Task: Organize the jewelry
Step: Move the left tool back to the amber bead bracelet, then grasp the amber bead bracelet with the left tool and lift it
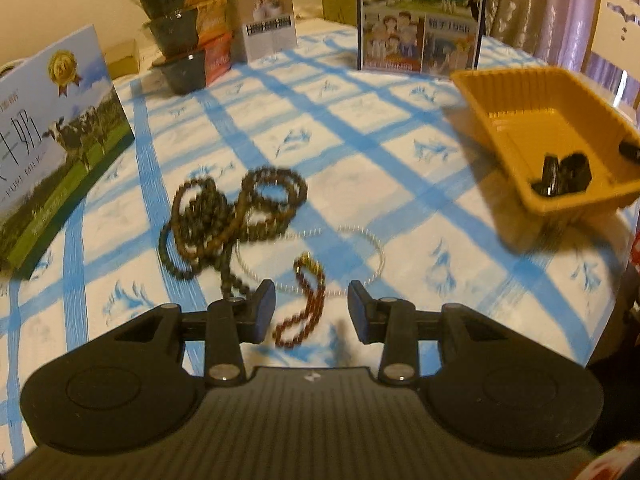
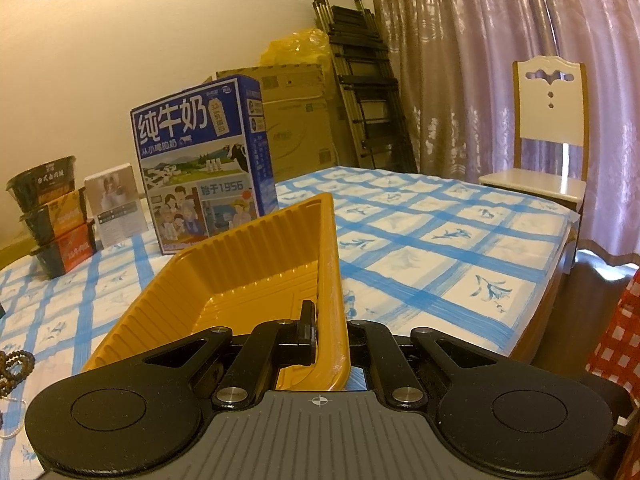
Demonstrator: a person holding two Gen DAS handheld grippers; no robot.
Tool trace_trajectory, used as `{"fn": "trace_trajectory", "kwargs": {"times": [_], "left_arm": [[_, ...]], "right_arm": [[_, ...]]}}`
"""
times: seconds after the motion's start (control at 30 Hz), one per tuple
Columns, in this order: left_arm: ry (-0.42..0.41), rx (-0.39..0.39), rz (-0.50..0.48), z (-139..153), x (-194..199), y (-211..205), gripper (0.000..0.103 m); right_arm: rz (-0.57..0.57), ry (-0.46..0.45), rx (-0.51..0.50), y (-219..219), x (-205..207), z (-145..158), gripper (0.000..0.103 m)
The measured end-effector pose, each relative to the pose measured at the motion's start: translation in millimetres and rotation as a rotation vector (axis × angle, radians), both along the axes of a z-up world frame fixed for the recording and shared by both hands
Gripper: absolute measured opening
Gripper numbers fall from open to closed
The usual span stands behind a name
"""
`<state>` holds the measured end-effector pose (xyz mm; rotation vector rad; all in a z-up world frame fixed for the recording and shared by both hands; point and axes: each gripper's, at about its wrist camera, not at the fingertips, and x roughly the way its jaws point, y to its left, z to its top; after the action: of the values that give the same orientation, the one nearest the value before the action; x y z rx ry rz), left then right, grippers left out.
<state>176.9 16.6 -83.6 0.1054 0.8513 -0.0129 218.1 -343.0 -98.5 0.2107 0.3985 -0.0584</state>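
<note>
On the blue-checked tablecloth [image 1: 400,152] lies a tangled pile of dark bead strands [image 1: 224,216]. A thin pale chain loop [image 1: 372,248] lies beside it. My left gripper [image 1: 312,310] is open just above the cloth, and a red-brown bead bracelet [image 1: 306,304] lies between its fingers, untouched by the pads. At the right, an orange plastic tray [image 1: 520,120] sits tilted. My right gripper [image 2: 332,336] is shut on the tray [image 2: 240,264] at its side wall. One of its fingers [image 2: 308,332] is inside the tray and the other is hidden behind the wall.
A blue milk carton [image 2: 200,160] stands behind the tray, with a small white box [image 2: 116,204] and stacked noodle bowls [image 2: 52,216] to its left. Another milk box [image 1: 60,140] lies at the left. A chair [image 2: 548,136], folded ladder [image 2: 360,80] and curtain [image 2: 460,40] stand beyond the table.
</note>
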Motion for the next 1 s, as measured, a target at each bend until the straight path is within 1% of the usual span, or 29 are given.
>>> {"fn": "trace_trajectory", "kwargs": {"times": [0.4,0.47,0.6,0.7,0.73,0.8,0.87,1.0], "left_arm": [[0.037,0.024,-0.007,-20.9,14.0,-0.6,0.036],[0.048,0.022,-0.009,-24.4,17.1,-0.1,0.03],[0.059,0.004,-0.022,-28.2,20.7,0.7,0.022],[0.06,-0.008,-0.033,-28.8,21.9,0.0,0.013],[0.06,-0.012,-0.037,-28.8,22.1,-0.5,0.009],[0.059,-0.01,-0.041,-28.4,22.4,-2.0,0.008],[0.054,-0.013,-0.041,-26.3,22.3,-1.8,0.004],[0.031,-0.017,-0.036,-15.3,18.7,0.4,0.004]], "right_arm": [[0.006,-0.001,-0.01,3.5,0.8,-0.1,0.005],[0.005,-0.001,-0.008,3.6,0.8,0.1,0.005],[0.006,-0.002,-0.011,3.7,1.0,-0.1,0.005],[0.006,-0.001,-0.01,3.9,0.8,0.0,0.005],[0.006,-0.002,-0.011,3.8,0.8,0.0,0.005],[0.006,-0.002,-0.011,3.9,0.9,-0.1,0.005],[0.006,-0.001,-0.01,3.7,1.0,-0.1,0.005],[0.007,-0.003,-0.011,4.1,0.9,0.0,0.005]]}}
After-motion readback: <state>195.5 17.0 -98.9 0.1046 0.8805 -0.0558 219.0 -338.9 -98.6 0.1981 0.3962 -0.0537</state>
